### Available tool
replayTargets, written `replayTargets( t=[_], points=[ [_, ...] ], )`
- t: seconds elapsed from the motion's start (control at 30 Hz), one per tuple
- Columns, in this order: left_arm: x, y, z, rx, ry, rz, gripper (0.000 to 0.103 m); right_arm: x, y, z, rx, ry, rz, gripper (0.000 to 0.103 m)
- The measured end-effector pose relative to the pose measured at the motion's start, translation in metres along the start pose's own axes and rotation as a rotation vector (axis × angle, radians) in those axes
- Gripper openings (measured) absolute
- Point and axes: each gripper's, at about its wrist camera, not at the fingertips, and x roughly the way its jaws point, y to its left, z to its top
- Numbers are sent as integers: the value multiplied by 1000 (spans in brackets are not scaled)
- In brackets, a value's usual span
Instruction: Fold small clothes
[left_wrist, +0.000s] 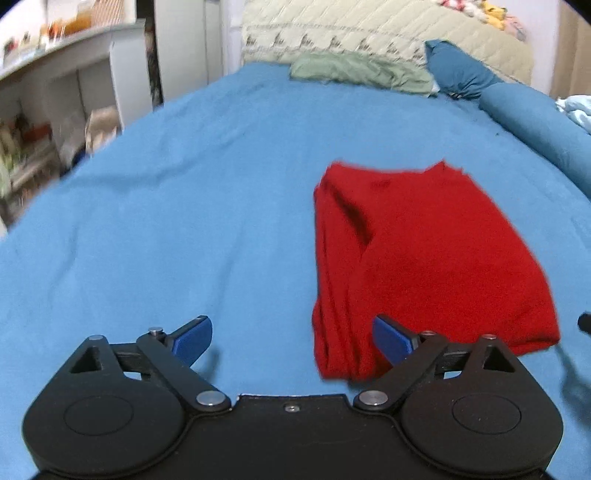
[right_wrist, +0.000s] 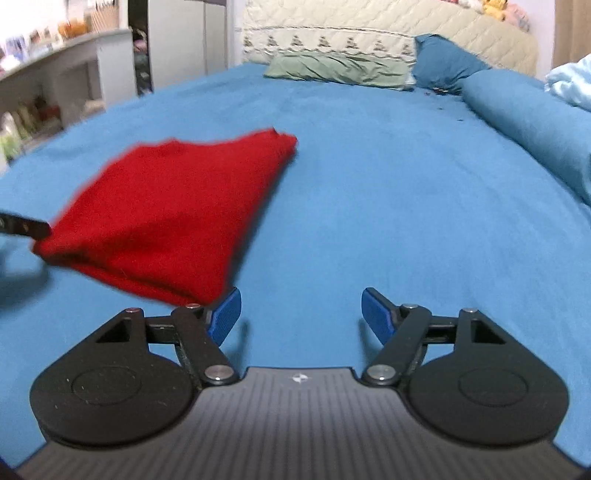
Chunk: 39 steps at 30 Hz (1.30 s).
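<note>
Both blue-padded grippers, left gripper (left_wrist: 291, 338) and right gripper (right_wrist: 301, 314), hold their fingers apart, gripping nothing. Between them, a folded red knit garment (left_wrist: 424, 258) lies on the blue bedsheet (left_wrist: 184, 221).

A blue bed (left_wrist: 184, 206) is stretching toward a quilted headboard (left_wrist: 369, 26), with a green pillow (left_wrist: 362, 72) and blue pillow (left_wrist: 458, 70) lying against it; white shelves (left_wrist: 55, 92) are standing alongside.
</note>
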Motion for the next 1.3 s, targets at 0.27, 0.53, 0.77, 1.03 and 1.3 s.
replayTargets(
  t=[0.27,0.53,0.77,1.03,1.3],
  points=[
    [62,3,58,-36,88,-208,103,34,-42,87,249,138,313,103],
    [119,10,61,-153,144,-324,96,122,-23,95,368,240,398,95],
    [122,6,75,-230,201,-396,37,143,-11,91,377,235,425,45],
    [30,-23,79,-186,85,-467,15,62,-12,115,289,144,437,36],
    [-9,-89,9,-183,139,-545,15,-31,-64,49,341,186,354,36]
  ],
)
